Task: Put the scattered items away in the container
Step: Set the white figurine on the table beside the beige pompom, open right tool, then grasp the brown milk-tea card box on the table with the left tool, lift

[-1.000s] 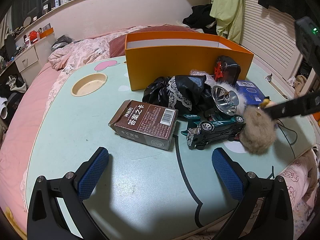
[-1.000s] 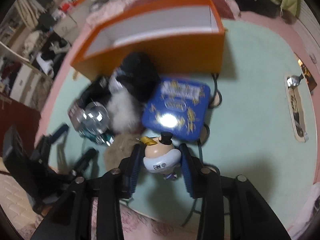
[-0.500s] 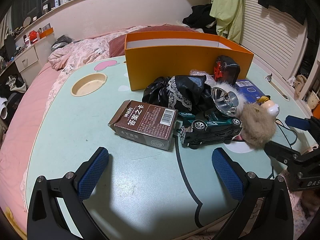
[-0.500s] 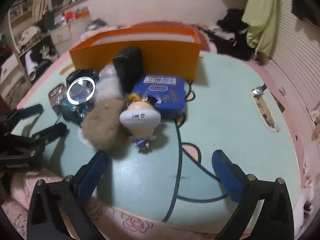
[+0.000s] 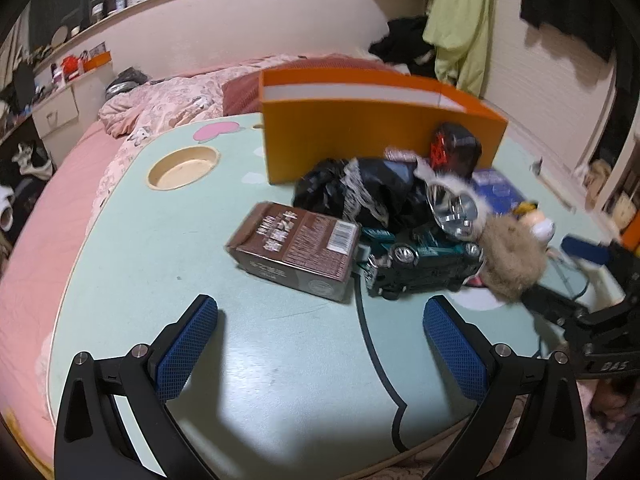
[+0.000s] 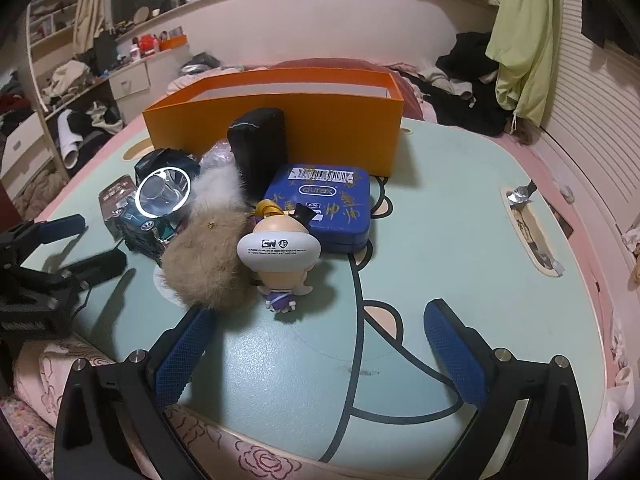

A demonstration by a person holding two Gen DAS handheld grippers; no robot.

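The right gripper [image 6: 320, 340] has just been opening and is wide now, with nothing between its jaws; the doll [image 6: 280, 256] stands on the table [image 6: 460, 248] just ahead. The left gripper [image 5: 320, 340] is wide and empty too. The toys lie piled before the orange box [image 6: 280, 120], so they are close for dropping in.

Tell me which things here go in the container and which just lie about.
For the job: orange box; figurine; fur ball; blue tin; toy car; brown carton; black cloth.

Lying about: green garment; pink bedding; spoon.
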